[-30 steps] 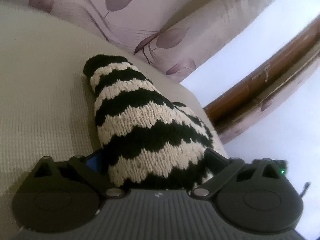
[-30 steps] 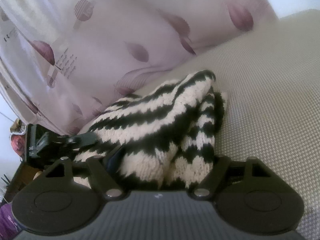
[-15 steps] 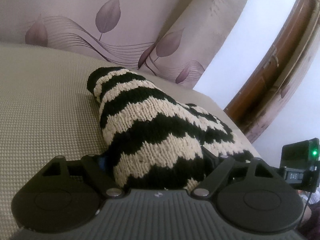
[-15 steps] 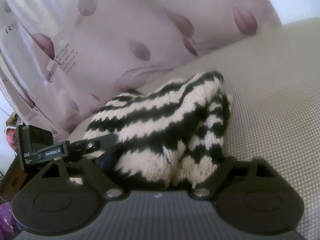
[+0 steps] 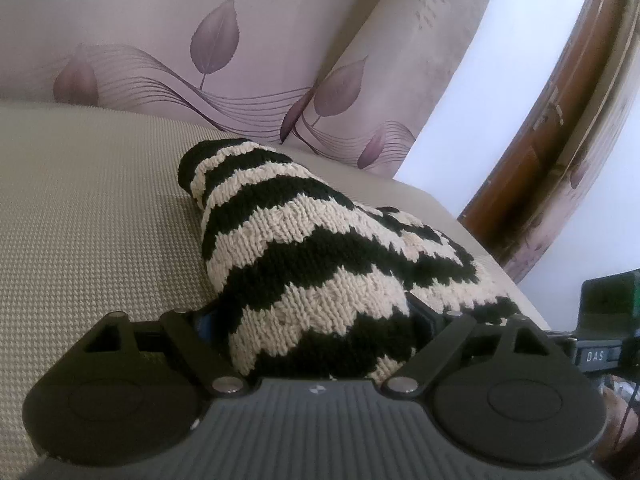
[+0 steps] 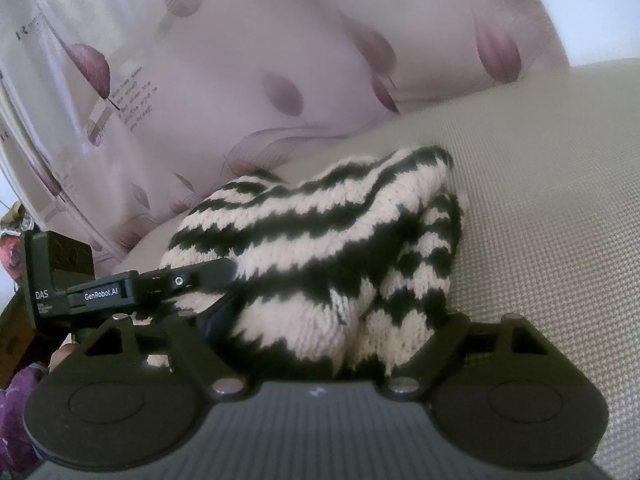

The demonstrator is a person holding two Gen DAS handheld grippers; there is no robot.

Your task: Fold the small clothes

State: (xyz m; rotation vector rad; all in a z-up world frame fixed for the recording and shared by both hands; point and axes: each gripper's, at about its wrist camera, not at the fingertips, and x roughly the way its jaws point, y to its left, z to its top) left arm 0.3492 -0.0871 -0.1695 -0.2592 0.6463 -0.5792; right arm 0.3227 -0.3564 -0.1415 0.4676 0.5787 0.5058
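We hold a black-and-cream striped knit garment [image 5: 312,256] with both grippers over a beige woven cushion surface [image 5: 92,216]. In the left wrist view, our left gripper [image 5: 316,320] has a bunched end of the knit filling the gap between its fingers [image 5: 424,312], so it is clamped on the knit; a bit of blue pad shows at the inner side of the finger at 9 o'clock. From there the garment runs away toward 11 o'clock, its far end resting on the cushion surface, while its right half slopes down toward 3 o'clock.

At 3 o'clock in that view a black device marked DAS [image 5: 600,344] is visible at the frame edge: that is our right gripper's body.

In the right wrist view, our right gripper [image 6: 320,332] likewise has its fingers [image 6: 216,320] closed around a thick doubled wad of the striped knit garment [image 6: 320,240], with two layers folded side by side at the grip. The left gripper [image 6: 132,288], lettered GenRobot.AI, comes in from 9 o'clock and one of its fingers touches the knit's left edge.

Behind the cushion surface [image 6: 540,200] hangs a pale curtain printed with mauve leaves [image 5: 216,40], seen again blurred [image 6: 280,60] in the right wrist view. A brown wooden frame [image 5: 560,120] curves at 2 o'clock in the left wrist view.
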